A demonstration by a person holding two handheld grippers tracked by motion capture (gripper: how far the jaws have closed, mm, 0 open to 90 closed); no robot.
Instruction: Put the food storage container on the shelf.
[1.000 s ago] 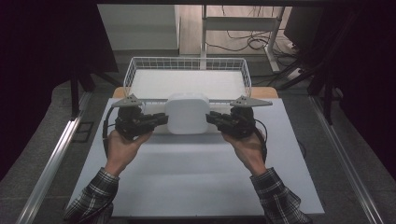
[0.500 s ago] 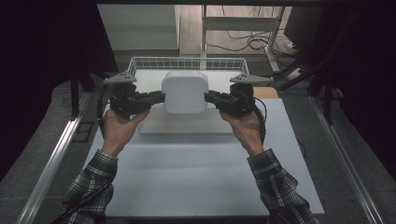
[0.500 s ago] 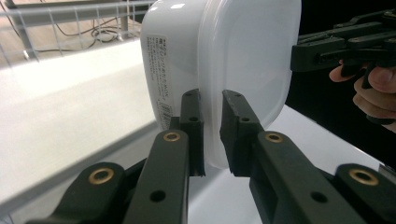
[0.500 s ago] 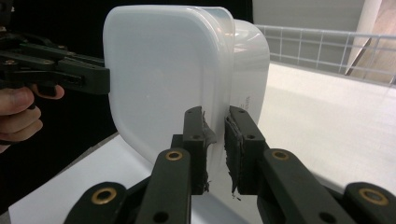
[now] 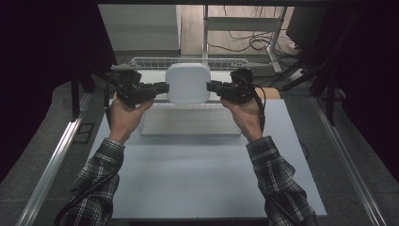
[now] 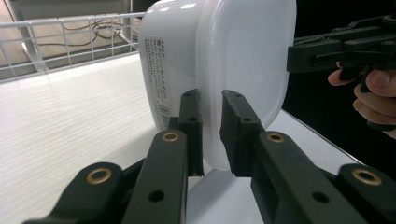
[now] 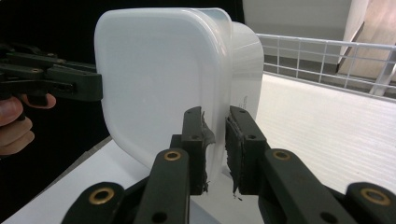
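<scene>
The lidded white plastic container (image 5: 188, 83) hangs between both grippers, above the near edge of the wire basket (image 5: 141, 61). The left gripper (image 5: 160, 87) and the right gripper (image 5: 212, 86) each pinch its lid rim from opposite sides, equally near.

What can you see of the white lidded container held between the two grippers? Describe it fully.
The white plastic container is a rounded-square tub with a translucent lid and a printed label on one side. It hangs in the air above the wire basket, lid up, its lid rim pinched by the left gripper and right gripper at opposite sides.
</scene>
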